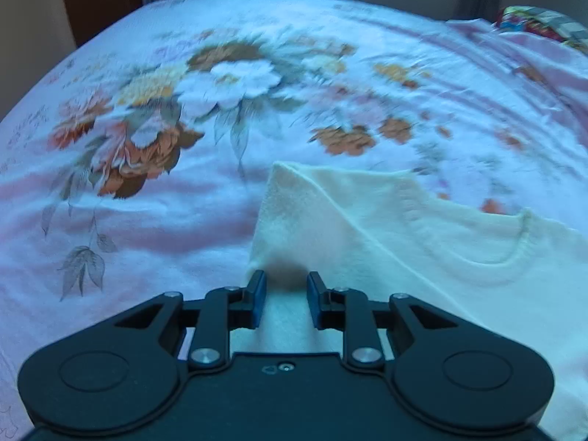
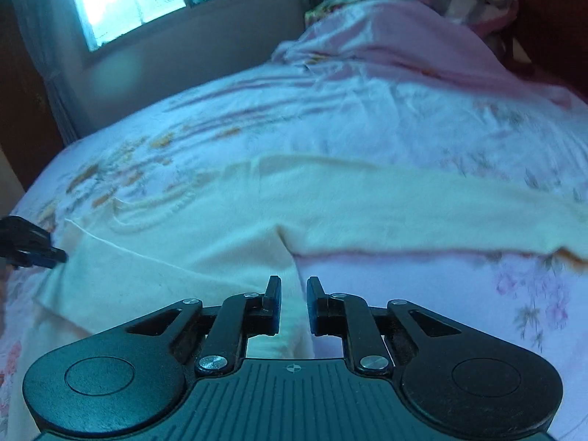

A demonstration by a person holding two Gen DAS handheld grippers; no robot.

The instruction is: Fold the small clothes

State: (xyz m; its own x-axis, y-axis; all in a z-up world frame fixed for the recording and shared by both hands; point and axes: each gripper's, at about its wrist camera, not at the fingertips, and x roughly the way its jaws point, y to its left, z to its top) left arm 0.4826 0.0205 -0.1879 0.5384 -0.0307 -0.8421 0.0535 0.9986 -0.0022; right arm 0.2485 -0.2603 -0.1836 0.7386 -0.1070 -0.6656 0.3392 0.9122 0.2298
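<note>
I have a cream top (image 1: 386, 228) spread on the bed (image 1: 147, 202), its neckline facing up. My left gripper (image 1: 283, 296) has a sleeve or side flap pulled up between its fingers; the cloth bunches there and rises in a taut ridge, so I judge it clamped on the top. My right gripper (image 2: 294, 303) sits over the lower edge of the top, near where the other sleeve branches off. Its fingers stand a little apart with cloth showing in the gap, but I cannot tell whether the pads actually press on it.

The risks as I see them: if the right has no real hold, the body may slide along the bed as the left carries its flap across, and the fold will land crooked. The left's pinch looks small, so the knit could slip out mid-carry. The slick bedsheet (image 2: 422, 128) may also wrinkle and drag underneath.
</note>
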